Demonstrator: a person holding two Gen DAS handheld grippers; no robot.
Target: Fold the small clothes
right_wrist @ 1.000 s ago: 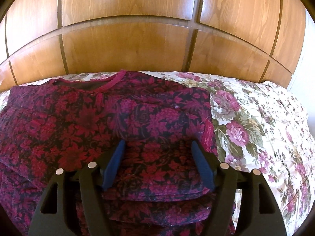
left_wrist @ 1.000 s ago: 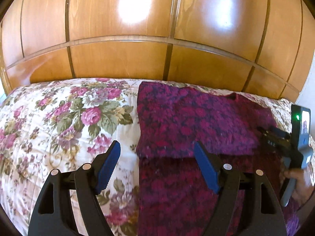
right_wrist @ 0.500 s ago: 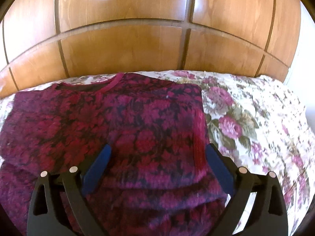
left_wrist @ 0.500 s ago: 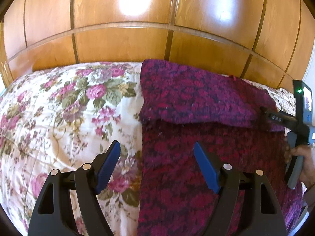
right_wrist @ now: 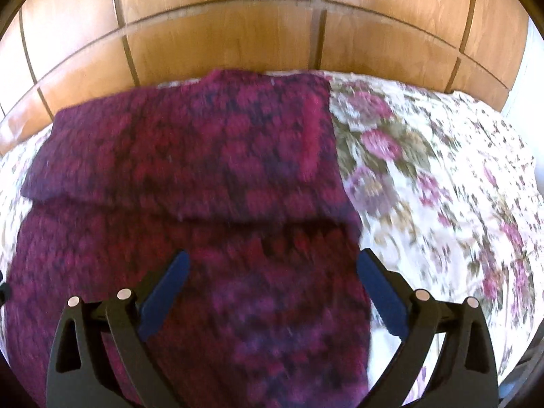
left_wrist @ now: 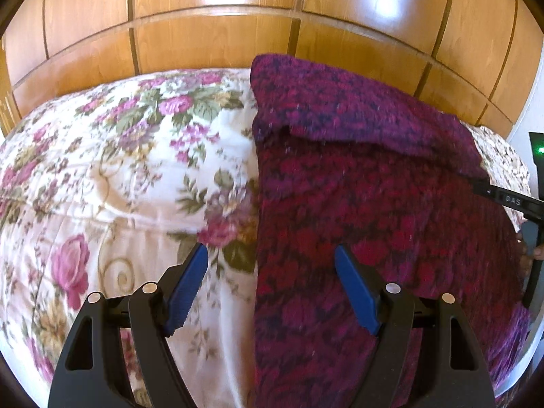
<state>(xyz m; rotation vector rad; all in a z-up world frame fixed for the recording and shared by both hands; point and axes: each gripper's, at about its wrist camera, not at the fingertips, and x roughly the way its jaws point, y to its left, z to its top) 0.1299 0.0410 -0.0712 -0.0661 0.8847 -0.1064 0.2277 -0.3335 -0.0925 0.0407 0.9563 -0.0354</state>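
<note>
garment (left_wrist: 374, 204): dark red and purple floral knit, lying flat on the floral bedspread (left_wrist: 119, 176) against the wooden headboard (left_wrist: 221, 44). its upper part is folded down over itself, the fold's lower edge crossing the cloth from 9 to 3 o'clock in the right wrist view (right_wrist: 190, 156).

left gripper (left_wrist: 271, 265): jaws spread, nothing between the pads. it straddles the garment's left edge, with the blue left pad (left_wrist: 187, 285) over bare bedspread and the right pad over the cloth. contact with the fabric cannot be told.

right gripper (right_wrist: 270, 268): jaws have just been opening and now stand wide. no fabric is pinched. it straddles the garment's right edge, the right pad (right_wrist: 380, 299) over the bedspread. this view is motion-blurred.

in the left wrist view the right gripper's body (left_wrist: 516, 200) shows at 3 o'clock, beside the garment's right edge, with part of a hand (left_wrist: 535, 255) on it.
</note>
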